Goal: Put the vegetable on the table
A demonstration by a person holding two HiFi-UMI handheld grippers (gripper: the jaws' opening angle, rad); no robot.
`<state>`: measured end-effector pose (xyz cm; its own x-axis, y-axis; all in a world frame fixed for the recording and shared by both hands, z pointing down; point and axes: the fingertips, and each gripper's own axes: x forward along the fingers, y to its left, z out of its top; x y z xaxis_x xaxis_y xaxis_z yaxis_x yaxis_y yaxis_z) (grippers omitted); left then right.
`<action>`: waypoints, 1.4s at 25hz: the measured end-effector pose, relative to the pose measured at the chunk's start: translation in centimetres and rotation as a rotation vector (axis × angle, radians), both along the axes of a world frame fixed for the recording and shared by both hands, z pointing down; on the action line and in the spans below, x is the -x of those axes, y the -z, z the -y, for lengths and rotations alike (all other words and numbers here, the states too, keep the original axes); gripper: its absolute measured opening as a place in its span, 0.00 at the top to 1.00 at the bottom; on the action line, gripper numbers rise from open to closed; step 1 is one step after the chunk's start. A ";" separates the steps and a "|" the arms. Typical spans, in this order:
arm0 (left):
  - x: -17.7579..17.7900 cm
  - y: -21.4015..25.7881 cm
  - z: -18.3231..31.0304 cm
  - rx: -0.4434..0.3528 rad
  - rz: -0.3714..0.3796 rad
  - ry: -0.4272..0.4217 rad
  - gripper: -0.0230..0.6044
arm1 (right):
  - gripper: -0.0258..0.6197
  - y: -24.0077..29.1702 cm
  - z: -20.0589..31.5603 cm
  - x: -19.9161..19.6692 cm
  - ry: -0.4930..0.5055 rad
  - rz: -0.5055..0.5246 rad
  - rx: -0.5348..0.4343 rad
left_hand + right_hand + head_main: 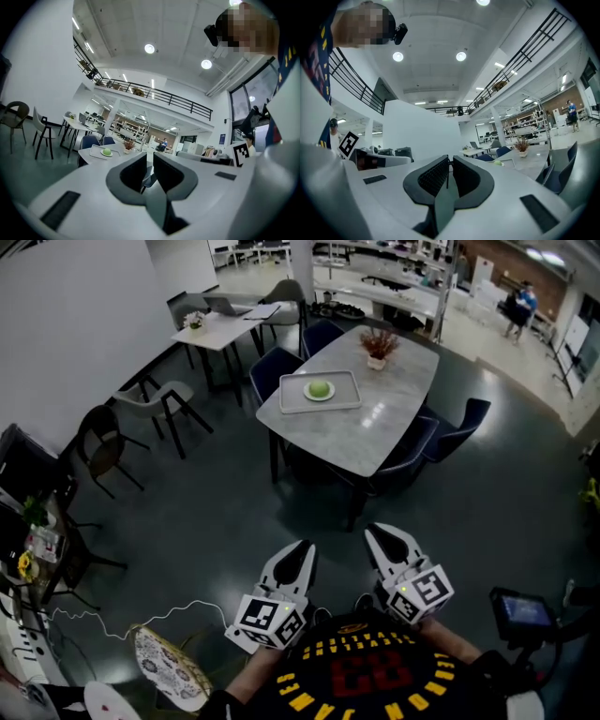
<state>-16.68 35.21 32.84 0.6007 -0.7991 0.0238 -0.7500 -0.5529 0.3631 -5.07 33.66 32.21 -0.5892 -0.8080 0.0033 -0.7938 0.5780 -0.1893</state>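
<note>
A round green vegetable (320,389) lies on a small plate inside a white tray (292,400) on the grey marble table (375,432), far ahead of me. My left gripper (302,550) and right gripper (380,535) hang close to my body over the dark floor, well short of the table. Both are shut with nothing between the jaws. In the left gripper view the vegetable (107,152) shows small, left of the left gripper (149,161). The right gripper view has the vegetable (499,163) tiny, to the right of the right gripper (450,164).
A potted plant (379,345) stands on the table beyond the tray. Blue chairs (452,432) ring the table. A second table with a laptop (225,320) and grey chairs (155,404) are to the left. A person (518,306) stands far off at the back right.
</note>
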 end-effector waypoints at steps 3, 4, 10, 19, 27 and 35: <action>0.8 -0.5 1.5 0.009 -0.005 0.003 0.89 | 0.90 -0.4 1.6 0.5 -0.013 -0.007 0.012; 1.1 -0.5 2.1 0.008 -0.003 0.007 0.89 | 0.90 -0.6 2.2 0.7 -0.014 -0.008 0.015; 2.8 -0.5 5.4 0.009 0.011 0.043 0.89 | 0.90 -1.2 6.1 2.0 -0.002 0.012 0.024; 2.8 -1.5 15.1 0.006 0.045 0.086 0.89 | 0.90 -2.0 16.7 3.2 0.077 0.049 0.011; 1.1 -0.3 25.4 -0.012 0.041 0.151 0.89 | 0.90 -0.9 27.0 1.1 0.117 0.031 -0.023; -2.7 0.5 33.6 -0.048 0.053 0.141 0.89 | 0.90 -1.0 34.8 -2.4 0.104 0.023 -0.019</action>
